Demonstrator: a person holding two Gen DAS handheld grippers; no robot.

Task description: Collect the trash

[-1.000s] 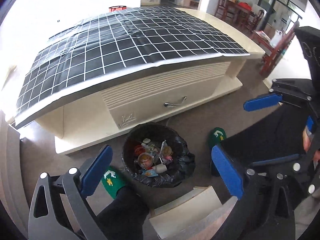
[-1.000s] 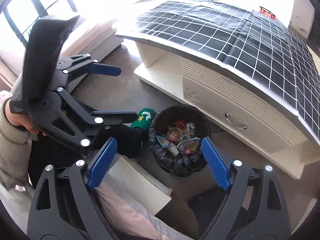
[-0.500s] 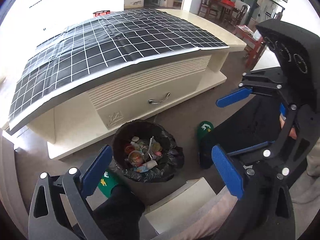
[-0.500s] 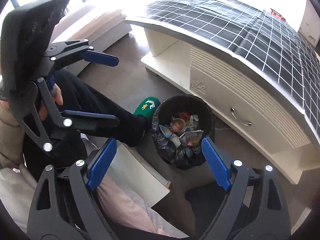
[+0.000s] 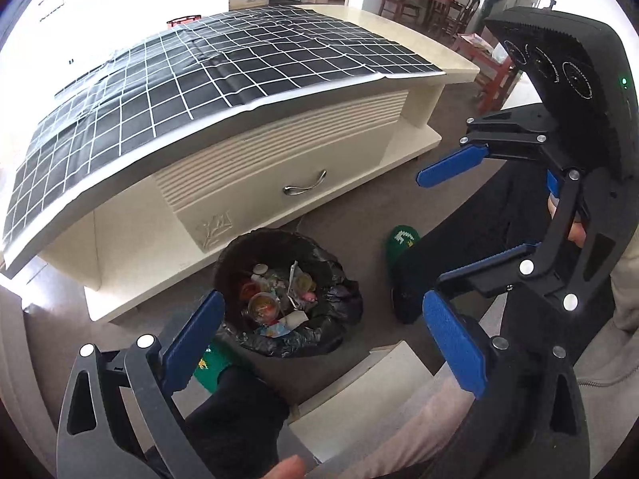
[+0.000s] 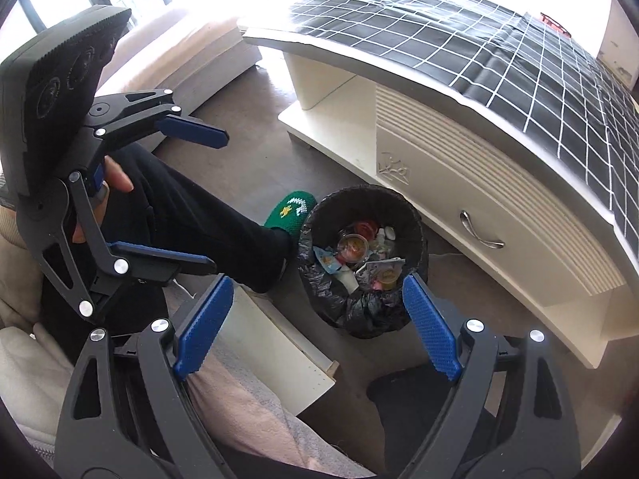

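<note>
A round bin with a black bag [image 5: 339, 279] [image 6: 415, 231] stands on the floor by the table's drawer. It holds several pieces of trash [image 5: 275, 295] [image 6: 359, 255]: plastic cups, wrappers, paper. My left gripper [image 5: 319, 339] is open and empty, held above the bin's near side. My right gripper [image 6: 311, 331] is open and empty, also above and short of the bin. Each gripper shows in the other's view, the right one [image 5: 443, 223] and the left one [image 6: 199, 195], both open.
A cream low table [image 5: 279, 167] [image 6: 499, 199] with a black grid-pattern cloth [image 5: 199, 72] and a handled drawer [image 5: 305, 185] stands behind the bin. The person's legs and green slippers [image 5: 401, 239] [image 6: 293, 211] flank the bin. A white board [image 5: 359, 395] lies near. Chairs [image 5: 431, 0] stand far right.
Both grippers pulled back and rose a little; the bin drifted in the views. Both stay open and empty. The right gripper shows larger in the left view.
</note>
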